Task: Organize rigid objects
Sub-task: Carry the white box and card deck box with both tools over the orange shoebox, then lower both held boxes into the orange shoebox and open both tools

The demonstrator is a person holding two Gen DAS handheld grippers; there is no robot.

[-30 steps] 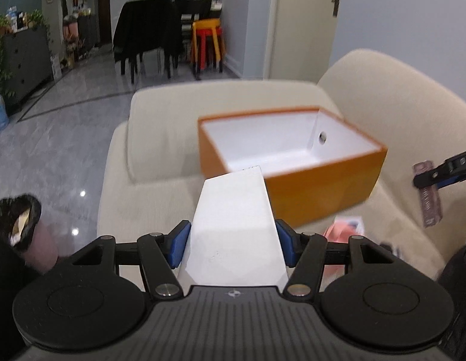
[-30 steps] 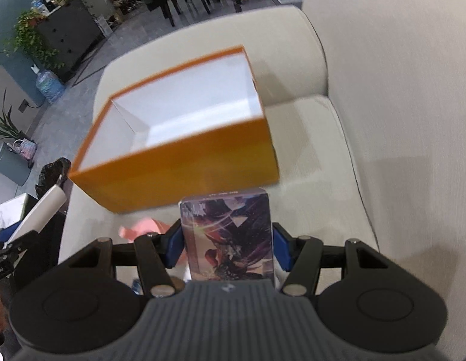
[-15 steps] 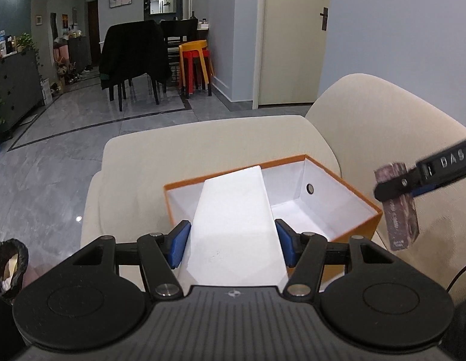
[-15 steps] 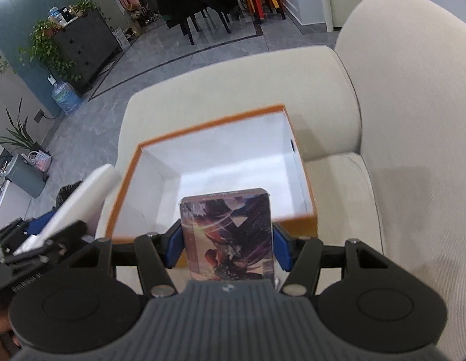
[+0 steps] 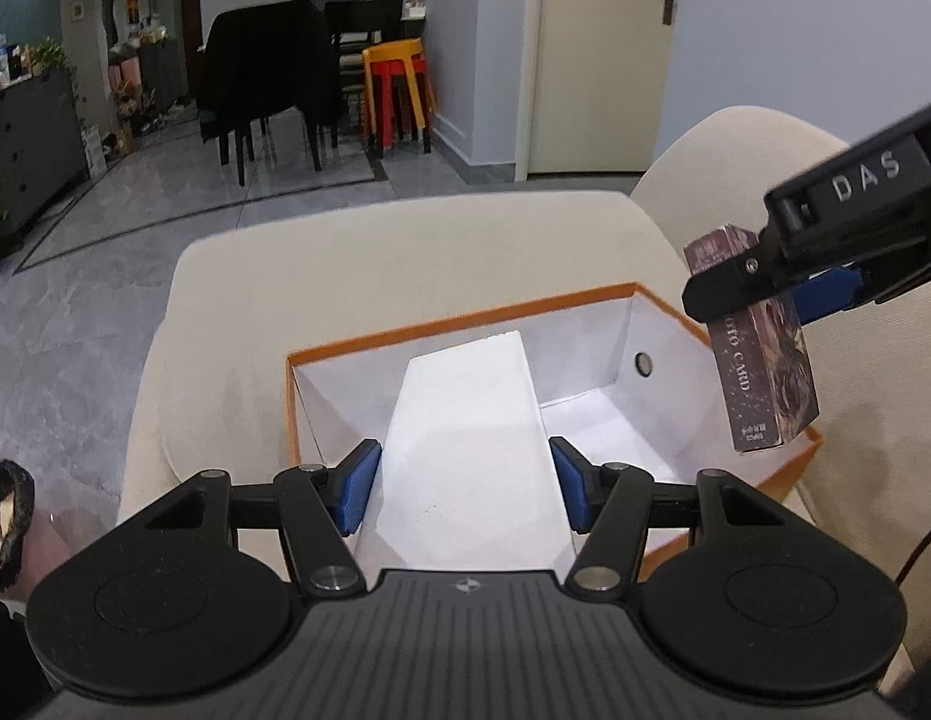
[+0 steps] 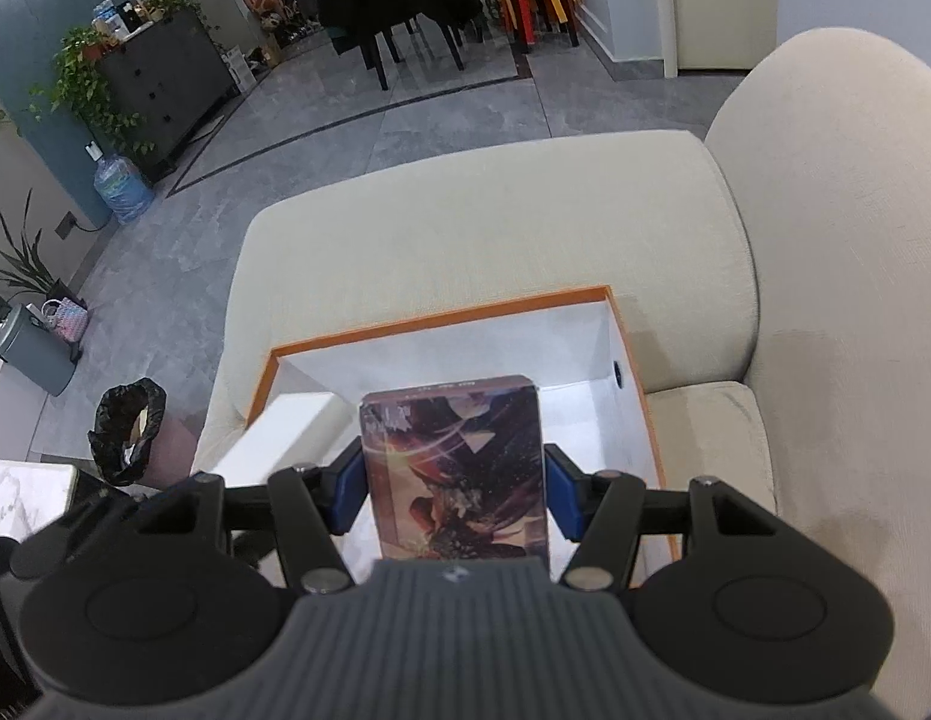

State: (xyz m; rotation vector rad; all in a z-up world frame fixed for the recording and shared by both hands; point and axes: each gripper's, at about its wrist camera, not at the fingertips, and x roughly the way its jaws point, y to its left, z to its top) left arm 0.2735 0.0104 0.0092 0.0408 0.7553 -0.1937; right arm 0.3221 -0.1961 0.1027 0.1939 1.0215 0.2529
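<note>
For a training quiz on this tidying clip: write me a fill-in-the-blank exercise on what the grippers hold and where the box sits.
1. The left gripper is shut on a plain ____ box.
2. The right gripper is shut on a dark, printed ____ box.
3. The open storage box has white inner walls and an ____ rim.
4. The storage box sits on a cream ____.

Missing words: white; card; orange; sofa
</note>
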